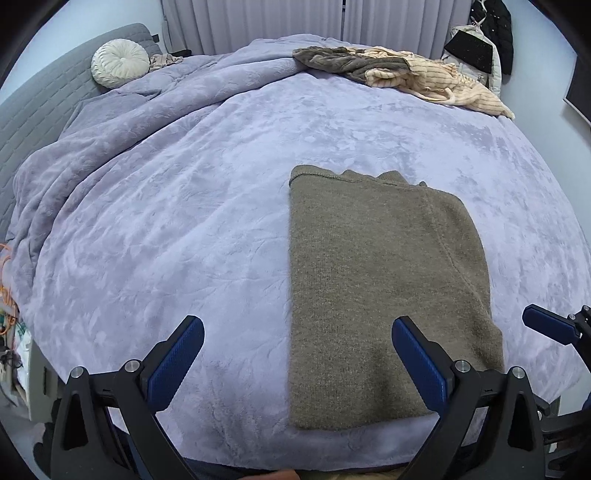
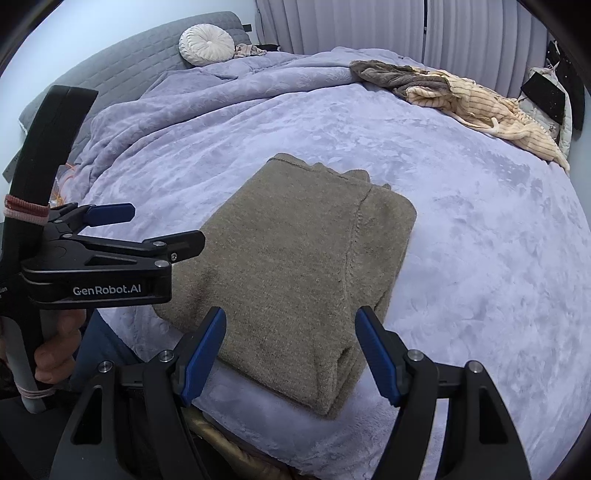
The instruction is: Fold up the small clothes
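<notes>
Lavender plush bedding [image 1: 166, 206] fills your left wrist view, running back to a grey quilted headboard [image 1: 33, 107] with a round white cushion [image 1: 120, 63] against it and pale curtains [image 1: 258, 18] behind. Your left gripper [image 1: 297, 334] hangs above the bed with its jaws spread wide and nothing between them: the left blue pad sits over bare bedding, the right one over the near part of the folded olive-brown sweater [image 1: 380, 280]. That sweater lies flat as a neat rectangle at the near edge of the bed, to the right of centre. One blue fingertip of your right gripper [image 1: 546, 326] pokes in from the right edge, beside the sweater. A heap of unfolded clothes [image 1: 402, 72], grey and striped cream, sits at the far edge.

From your right wrist view, the same bedding [image 2: 480, 240] lies under the sweater [image 2: 295, 266], whose stacked layers show at the near corner. Your right gripper [image 2: 290, 343] stands well open above that near end, pads clear of the knit and holding nothing. Your left gripper [image 2: 159, 230] comes in from the left, held by a hand [image 2: 55, 350] on its handle, jaws parted and empty, just beside the sweater's left edge. The unfolded pile [image 2: 461, 99] stays far back on the right.
</notes>
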A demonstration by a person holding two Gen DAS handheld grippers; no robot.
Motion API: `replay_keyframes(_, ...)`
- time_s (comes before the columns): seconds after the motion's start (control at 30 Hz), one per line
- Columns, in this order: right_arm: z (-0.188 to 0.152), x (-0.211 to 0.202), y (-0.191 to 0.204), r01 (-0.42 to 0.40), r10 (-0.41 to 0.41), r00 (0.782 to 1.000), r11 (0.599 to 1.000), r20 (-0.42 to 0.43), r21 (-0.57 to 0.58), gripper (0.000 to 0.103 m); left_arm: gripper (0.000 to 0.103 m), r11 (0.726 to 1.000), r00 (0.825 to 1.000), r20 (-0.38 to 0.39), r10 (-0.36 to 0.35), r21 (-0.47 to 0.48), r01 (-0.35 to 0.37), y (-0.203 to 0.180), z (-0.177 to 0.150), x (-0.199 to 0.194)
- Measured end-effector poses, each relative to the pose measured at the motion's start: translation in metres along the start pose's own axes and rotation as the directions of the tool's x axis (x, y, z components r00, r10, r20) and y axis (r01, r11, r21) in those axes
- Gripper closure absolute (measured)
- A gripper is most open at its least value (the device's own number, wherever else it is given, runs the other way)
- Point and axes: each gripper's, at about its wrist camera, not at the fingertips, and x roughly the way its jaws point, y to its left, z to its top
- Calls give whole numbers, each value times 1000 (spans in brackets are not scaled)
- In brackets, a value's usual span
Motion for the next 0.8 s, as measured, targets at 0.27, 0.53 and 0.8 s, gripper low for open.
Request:
replay_keyframes(0.27,0,4,-5,-4,4,1000,1000,-10,13,27,1,1000,999,-35,-15,2,15,-2,-1,7)
replay_keyframes(0.53,1,9,-8,-10,11,1000,1000,-18,13,27,1,1000,998,-57,-22,-10,21,-4,1,13)
replay_keyframes(0.8,4,12,-9,-19,19,1000,1000,-23,17,27,1,1000,997,-69,-17,-6,17,-6,4,18)
